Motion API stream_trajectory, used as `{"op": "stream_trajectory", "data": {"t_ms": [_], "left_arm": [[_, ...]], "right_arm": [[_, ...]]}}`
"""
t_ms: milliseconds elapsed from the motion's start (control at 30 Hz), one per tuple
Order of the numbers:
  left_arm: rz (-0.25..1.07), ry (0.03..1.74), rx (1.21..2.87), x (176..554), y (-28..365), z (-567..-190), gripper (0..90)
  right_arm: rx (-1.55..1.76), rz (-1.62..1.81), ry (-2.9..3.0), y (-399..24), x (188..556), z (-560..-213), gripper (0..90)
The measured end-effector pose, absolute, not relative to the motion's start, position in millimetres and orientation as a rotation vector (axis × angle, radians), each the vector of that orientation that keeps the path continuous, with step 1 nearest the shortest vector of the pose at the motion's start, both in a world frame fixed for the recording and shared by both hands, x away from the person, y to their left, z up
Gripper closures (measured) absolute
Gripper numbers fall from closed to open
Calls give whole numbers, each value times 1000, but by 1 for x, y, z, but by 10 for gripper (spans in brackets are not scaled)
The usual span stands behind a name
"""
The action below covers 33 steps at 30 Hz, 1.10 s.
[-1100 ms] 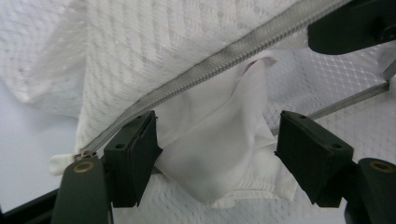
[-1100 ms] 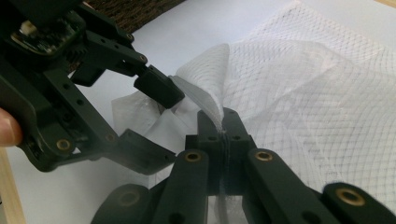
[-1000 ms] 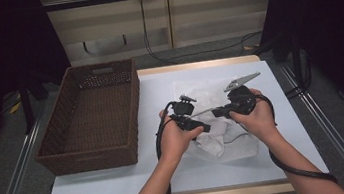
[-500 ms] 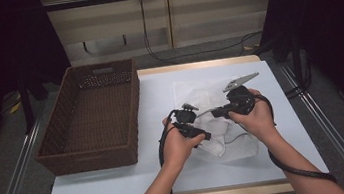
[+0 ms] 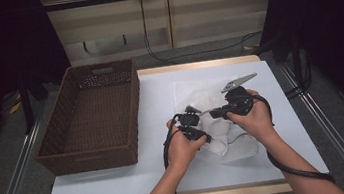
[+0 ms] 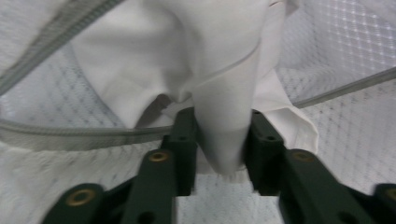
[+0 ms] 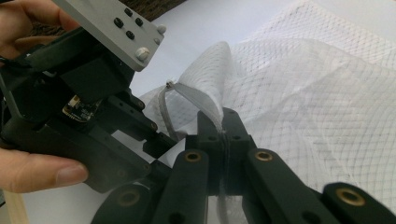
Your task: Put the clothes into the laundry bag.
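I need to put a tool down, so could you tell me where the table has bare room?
Bare strips lie between the basket and mesh bag, and along the near edge. The middle is crowded by both grippers and the bag.

White mesh bag (image 5: 225, 130) w/ grey zip, white cloth (image 6: 224, 93); black grippers; brown wicker basket (image 5: 92, 112).

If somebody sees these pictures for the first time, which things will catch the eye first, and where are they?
At the middle of the white table, two hands bring black two-jaw grippers together over a white mesh laundry bag. The left gripper, whose jaws have just been closing, takes a fold of white cloth; the right gripper pinches the bag's grey zipper edge. A dark brown wicker basket stands left.
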<state>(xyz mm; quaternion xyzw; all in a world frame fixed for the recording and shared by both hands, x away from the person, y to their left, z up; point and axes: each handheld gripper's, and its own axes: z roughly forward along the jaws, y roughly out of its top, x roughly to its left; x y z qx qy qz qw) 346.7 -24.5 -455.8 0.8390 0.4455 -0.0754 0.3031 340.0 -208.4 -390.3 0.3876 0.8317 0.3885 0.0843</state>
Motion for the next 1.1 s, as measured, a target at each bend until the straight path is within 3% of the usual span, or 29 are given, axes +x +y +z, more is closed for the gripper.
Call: {"op": "stream_trajectory", "data": {"t_ms": [200, 1100], "left_arm": [[-206, 1162, 2207, 347, -24, -451, 763], [-146, 1177, 2061, 367, -22, -431, 771]], "right_arm": [[1156, 1149, 2486, -208, 340, -391, 894], [1153, 1161, 2473, -209, 337, -387, 895]]}}
